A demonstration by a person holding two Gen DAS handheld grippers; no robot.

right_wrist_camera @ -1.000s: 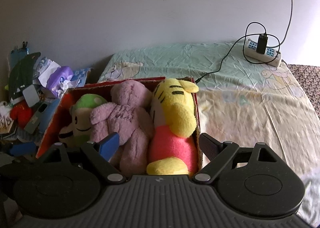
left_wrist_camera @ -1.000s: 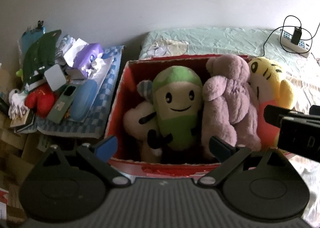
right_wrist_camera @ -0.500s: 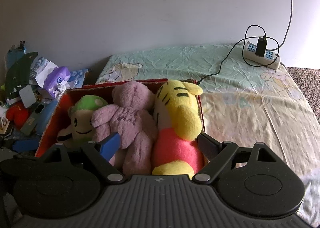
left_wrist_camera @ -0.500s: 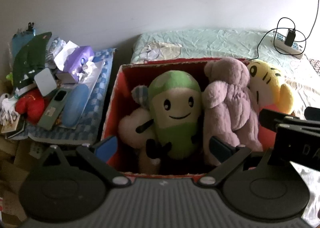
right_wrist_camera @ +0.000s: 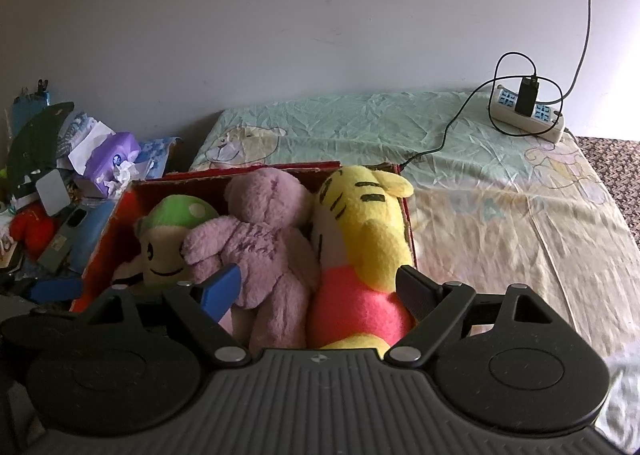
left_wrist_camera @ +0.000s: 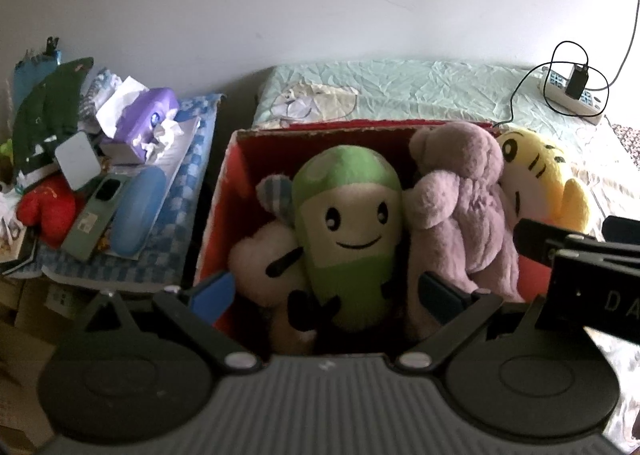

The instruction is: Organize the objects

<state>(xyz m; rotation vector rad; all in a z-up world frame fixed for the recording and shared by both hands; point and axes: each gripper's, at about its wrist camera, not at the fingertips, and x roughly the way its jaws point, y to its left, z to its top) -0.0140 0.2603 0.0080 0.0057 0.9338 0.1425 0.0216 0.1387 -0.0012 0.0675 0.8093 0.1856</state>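
Observation:
A red cardboard box on the bed holds several plush toys. A green-capped smiling plush stands beside a pink bear, with a yellow tiger at the right end and a white plush low on the left. My left gripper hangs open over the near rim, in front of the green plush. My right gripper is open and its jaws are closing. The pink bear's legs and the tiger's pink belly lie between them, and the pads do not press.
A cluttered pile lies left of the box: a purple tissue pack, a phone, a blue case and a red soft item. A power strip with a cable lies at the bed's far right. Bare bedsheet lies right of the box.
The left wrist view has tipped slightly, so the box sits a little lower and further left in it. The toys have not moved in the box.

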